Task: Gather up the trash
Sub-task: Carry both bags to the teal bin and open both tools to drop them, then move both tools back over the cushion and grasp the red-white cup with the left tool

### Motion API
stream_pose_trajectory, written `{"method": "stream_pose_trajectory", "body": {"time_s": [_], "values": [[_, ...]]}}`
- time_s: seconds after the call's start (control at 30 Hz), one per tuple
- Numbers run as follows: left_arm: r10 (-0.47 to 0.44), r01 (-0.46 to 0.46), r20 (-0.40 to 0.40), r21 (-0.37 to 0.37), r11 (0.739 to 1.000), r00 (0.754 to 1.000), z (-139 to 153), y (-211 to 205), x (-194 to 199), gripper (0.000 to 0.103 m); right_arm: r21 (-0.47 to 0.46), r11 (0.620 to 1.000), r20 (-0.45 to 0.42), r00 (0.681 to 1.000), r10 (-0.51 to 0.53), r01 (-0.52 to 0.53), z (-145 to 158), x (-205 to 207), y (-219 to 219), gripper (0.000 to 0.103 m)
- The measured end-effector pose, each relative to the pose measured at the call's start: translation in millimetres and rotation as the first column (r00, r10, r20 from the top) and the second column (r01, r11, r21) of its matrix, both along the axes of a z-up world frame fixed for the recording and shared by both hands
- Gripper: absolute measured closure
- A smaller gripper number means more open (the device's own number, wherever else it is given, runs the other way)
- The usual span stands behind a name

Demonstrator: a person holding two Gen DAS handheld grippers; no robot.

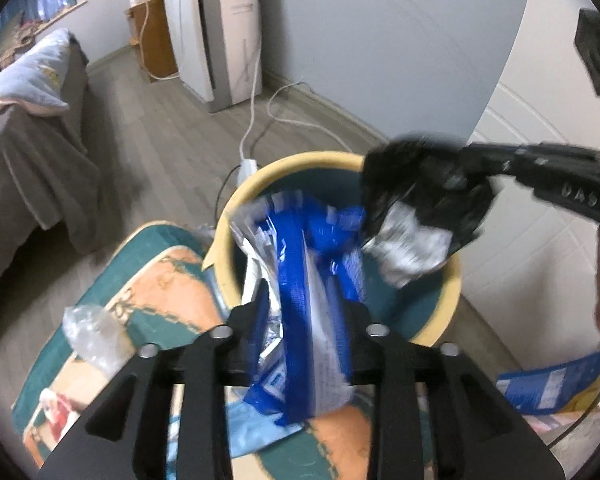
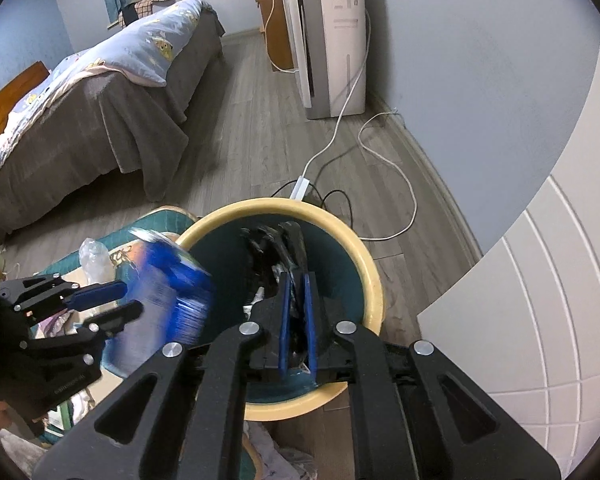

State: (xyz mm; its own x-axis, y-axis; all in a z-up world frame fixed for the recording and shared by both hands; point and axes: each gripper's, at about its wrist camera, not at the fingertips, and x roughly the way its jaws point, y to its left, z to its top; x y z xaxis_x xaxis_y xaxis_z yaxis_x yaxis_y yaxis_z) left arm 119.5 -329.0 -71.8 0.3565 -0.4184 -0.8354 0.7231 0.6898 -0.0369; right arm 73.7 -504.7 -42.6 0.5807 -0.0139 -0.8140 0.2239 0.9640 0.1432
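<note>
The yellow-rimmed bin (image 2: 374, 276) stands on the floor near the bed (image 2: 100, 120); over its near-left rim the left gripper (image 1: 304, 304) points steeply down, a blue-and-white wrapper (image 1: 300, 288) between its parted fingers (image 1: 256, 312), blurred, so whether they touch is unclear; over the bin's mouth the right gripper (image 2: 296, 320) holds narrowly spaced fingers (image 2: 285, 320) around black-and-silver trash (image 2: 276, 252), grip uncertain; crumpled clear plastic (image 1: 88, 332) lies left of the bin

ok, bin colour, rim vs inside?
The bin has a pale yellow rim and a dark teal inside, clearest in the right wrist view.
</note>
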Motion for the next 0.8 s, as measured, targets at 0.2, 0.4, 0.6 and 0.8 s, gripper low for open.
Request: {"method": "stream_pose_trajectory", "body": {"time_s": [0.2, 0.4, 0.6, 0.8], "values": [[0.031, -0.030, 0.055, -0.017, 0.999, 0.998, 9.0, 11.7, -6.5, 0.018, -0.011, 1.000, 0.020, 1.000, -0.005, 0.005, 3.3, -0.4, 1.4, 0.042], [0.098, -0.095, 0.104, -0.037, 0.995, 0.990, 21.5, 39.1, -12.2, 0.008, -0.008, 1.000, 0.041, 0.999, 0.003, -0.003, 9.7, -3.1, 6.9, 0.007], [0.187, -0.182, 0.138, -0.051, 0.982, 0.973, 37.8, 83.9, -14.4, 0.007, -0.036, 0.999, 0.035, 0.999, 0.011, -0.010, 19.6, -1.7, 21.5, 0.006], [0.281, -0.278, 0.189, -0.044, 0.960, 0.941, 53.6, 144.7, -19.4, 0.007, -0.063, 0.997, 0.046, 0.997, 0.057, -0.054, 33.2, -1.6, 51.1, 0.006]]}}
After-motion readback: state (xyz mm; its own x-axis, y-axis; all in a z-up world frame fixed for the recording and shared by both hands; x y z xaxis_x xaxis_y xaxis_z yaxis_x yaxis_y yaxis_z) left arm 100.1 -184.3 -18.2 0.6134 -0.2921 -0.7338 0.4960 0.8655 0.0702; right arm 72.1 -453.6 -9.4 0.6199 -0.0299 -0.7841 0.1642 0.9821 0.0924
